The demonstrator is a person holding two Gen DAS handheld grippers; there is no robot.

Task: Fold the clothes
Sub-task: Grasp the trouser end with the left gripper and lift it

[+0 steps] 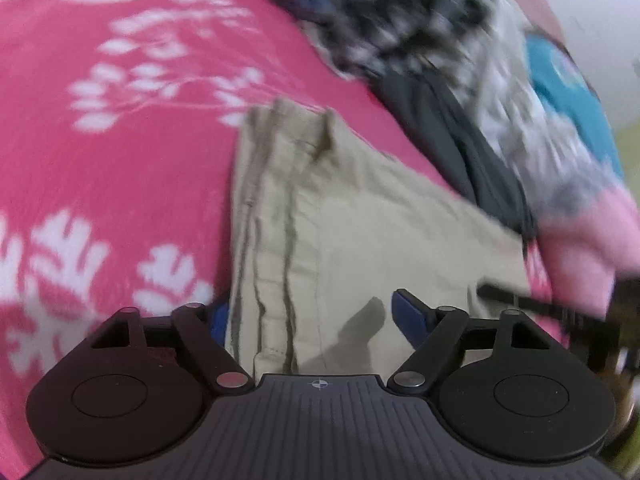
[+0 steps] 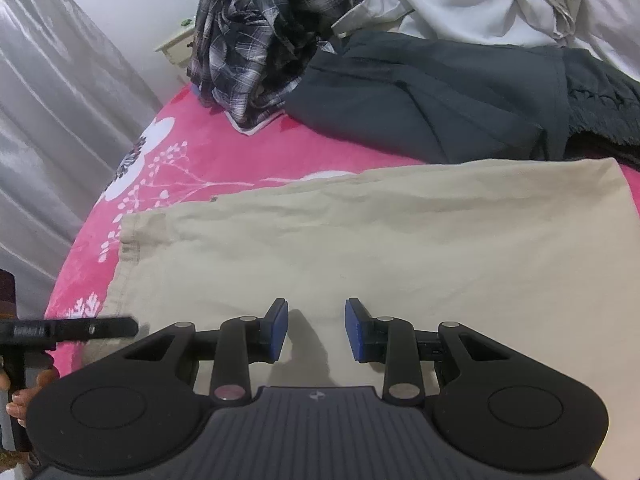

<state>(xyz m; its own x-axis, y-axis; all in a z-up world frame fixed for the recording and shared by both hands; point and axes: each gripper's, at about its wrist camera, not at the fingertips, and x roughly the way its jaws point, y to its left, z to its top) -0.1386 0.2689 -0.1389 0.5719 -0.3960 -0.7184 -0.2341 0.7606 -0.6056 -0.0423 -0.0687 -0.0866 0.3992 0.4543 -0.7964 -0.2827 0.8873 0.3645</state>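
The beige trousers (image 2: 360, 240) lie flat on the pink floral blanket (image 2: 224, 152), just in front of a dark grey garment (image 2: 432, 92) and a plaid shirt (image 2: 248, 40). The right gripper (image 2: 316, 330) hovers over them with its fingers parted and empty. The left gripper (image 1: 308, 320) spreads wide across the cloth's folded edge, possibly touching it in this blurred view.

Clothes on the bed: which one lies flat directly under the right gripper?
The beige trousers, spread smooth beneath the open right gripper. The plaid shirt and the dark grey garment lie crumpled farther back.
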